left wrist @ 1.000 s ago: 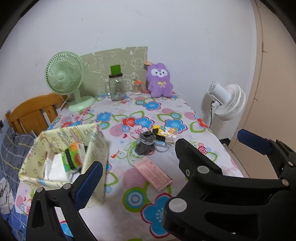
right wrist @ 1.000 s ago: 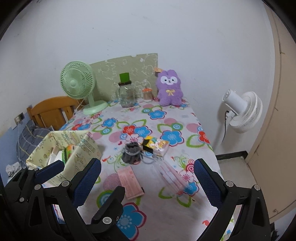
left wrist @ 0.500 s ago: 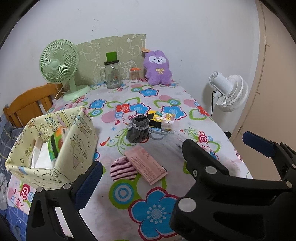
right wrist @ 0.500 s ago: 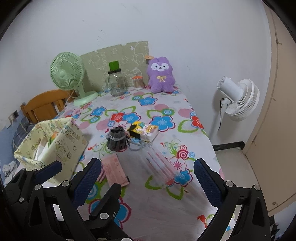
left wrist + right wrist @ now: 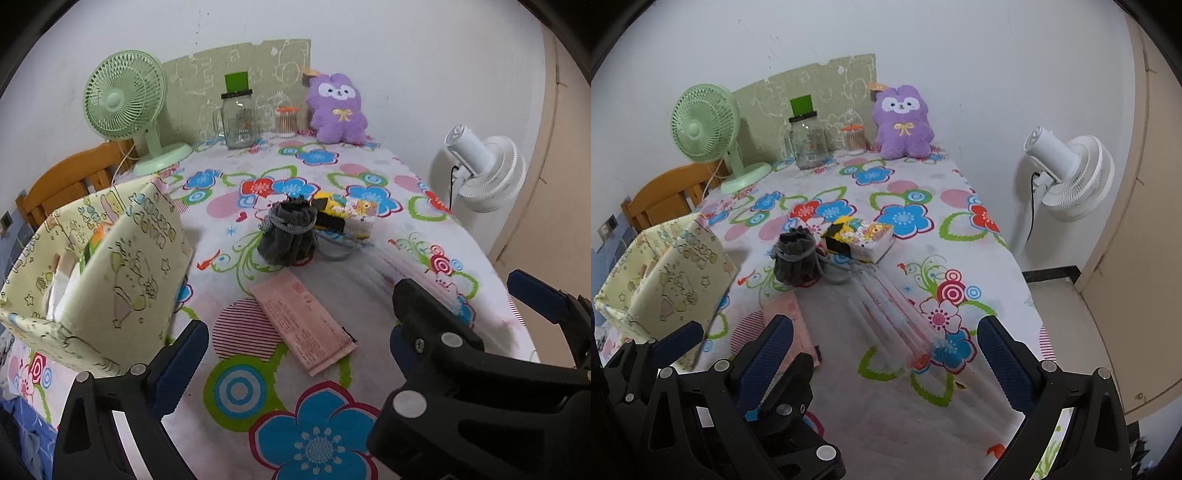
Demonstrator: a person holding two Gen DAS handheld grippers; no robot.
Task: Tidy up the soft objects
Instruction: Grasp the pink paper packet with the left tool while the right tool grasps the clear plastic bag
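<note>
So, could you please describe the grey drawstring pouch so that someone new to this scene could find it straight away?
Start at the table with the flowered cloth and look to its middle, right of the pale yellow fabric box. The grey drawstring pouch stands there, cinched near the top by a cord. Unlike the flat pink packet in front and the bright yellow packet behind, it is dark, bunched and upright.

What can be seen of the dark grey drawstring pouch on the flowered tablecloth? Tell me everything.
The dark grey drawstring pouch is soft, pleated fabric, gathered near the top by a lighter grey cord with its ruffled mouth pointing up. It sits upright mid-table on the flowered tablecloth, cord ends trailing to the right. A yellow-and-black cartoon packet lies close behind it; a pink paper packet lies in front, apart. Neither gripper touches it.
</note>
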